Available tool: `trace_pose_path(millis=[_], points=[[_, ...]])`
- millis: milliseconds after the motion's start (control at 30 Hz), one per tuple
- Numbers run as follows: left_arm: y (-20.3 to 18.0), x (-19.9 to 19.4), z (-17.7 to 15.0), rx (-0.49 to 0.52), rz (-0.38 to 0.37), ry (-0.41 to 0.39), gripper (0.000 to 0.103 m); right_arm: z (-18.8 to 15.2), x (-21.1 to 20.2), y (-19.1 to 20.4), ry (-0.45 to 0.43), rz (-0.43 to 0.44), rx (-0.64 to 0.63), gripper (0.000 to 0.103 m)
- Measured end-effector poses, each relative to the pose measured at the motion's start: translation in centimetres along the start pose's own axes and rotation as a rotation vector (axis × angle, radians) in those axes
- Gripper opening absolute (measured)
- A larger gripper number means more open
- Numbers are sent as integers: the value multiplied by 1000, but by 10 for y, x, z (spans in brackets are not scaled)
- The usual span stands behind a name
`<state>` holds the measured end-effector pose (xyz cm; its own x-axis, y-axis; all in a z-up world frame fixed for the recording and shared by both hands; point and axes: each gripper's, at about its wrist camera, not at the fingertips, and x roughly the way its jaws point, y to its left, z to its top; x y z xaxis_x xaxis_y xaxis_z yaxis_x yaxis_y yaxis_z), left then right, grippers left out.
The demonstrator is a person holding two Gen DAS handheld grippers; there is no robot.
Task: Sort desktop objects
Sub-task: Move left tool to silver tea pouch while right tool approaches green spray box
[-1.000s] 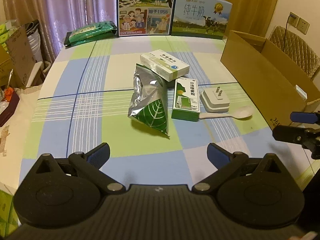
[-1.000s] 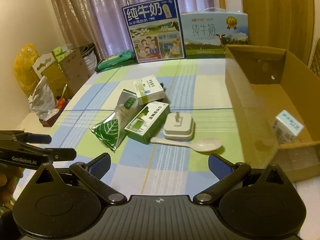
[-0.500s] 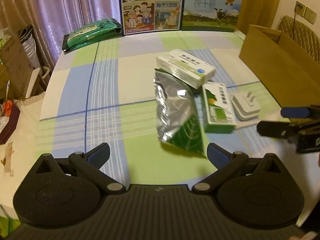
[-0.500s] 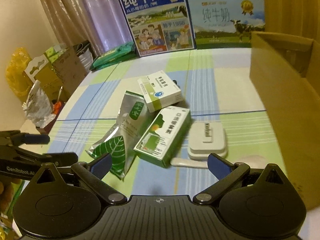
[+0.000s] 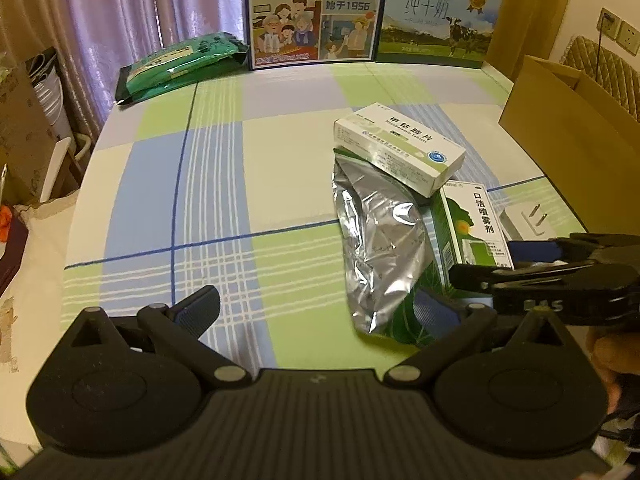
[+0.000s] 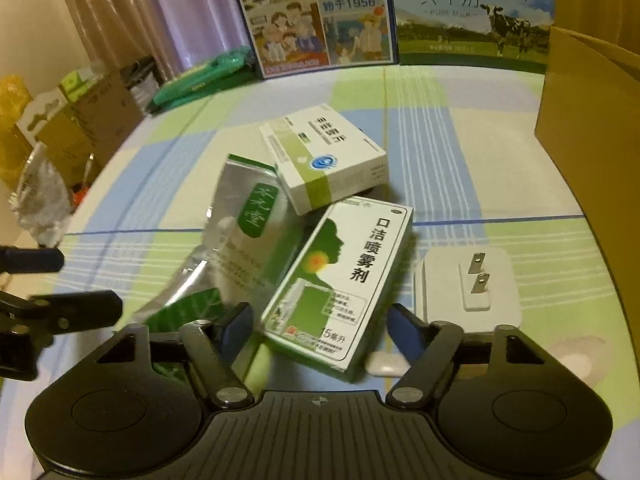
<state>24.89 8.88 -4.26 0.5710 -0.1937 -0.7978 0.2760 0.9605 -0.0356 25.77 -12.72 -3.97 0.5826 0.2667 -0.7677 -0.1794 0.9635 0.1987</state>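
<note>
A pile lies on the checked tablecloth. It holds a silver pouch with a green leaf, a white medicine box resting on the pouch's far end, and a green-and-white spray box. A white plug adapter and a white spoon are beside them. My right gripper is open, its fingers either side of the spray box's near end. My left gripper is open, with its right finger at the pouch's near corner.
An open cardboard box stands at the table's right side. Two milk cartons stand along the far edge, with a green packet at the far left. Bags and boxes sit beyond the left table edge.
Both grippers moved forward and down toward the pile. The right one now straddles the spray box's near end; the left one has closed in on the pouch. Both stayed open.
</note>
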Motion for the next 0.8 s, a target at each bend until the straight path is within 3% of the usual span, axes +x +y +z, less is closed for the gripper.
trace_pose_path(millis=[200,433,633,800], points=[[-3,9,5,9,-29,6,101,1,6,0,10,-4,-19,67],[-9,24,17,3,-77,24,101,-5,-11,-7,27,-23,-81,56],[-25,49,28,30,-117,49,101,-15,-23,-17,30,-18,-105,55],[-36,72,35,43,-126,79,92,-19,-28,-19,27,-8,-116,55]])
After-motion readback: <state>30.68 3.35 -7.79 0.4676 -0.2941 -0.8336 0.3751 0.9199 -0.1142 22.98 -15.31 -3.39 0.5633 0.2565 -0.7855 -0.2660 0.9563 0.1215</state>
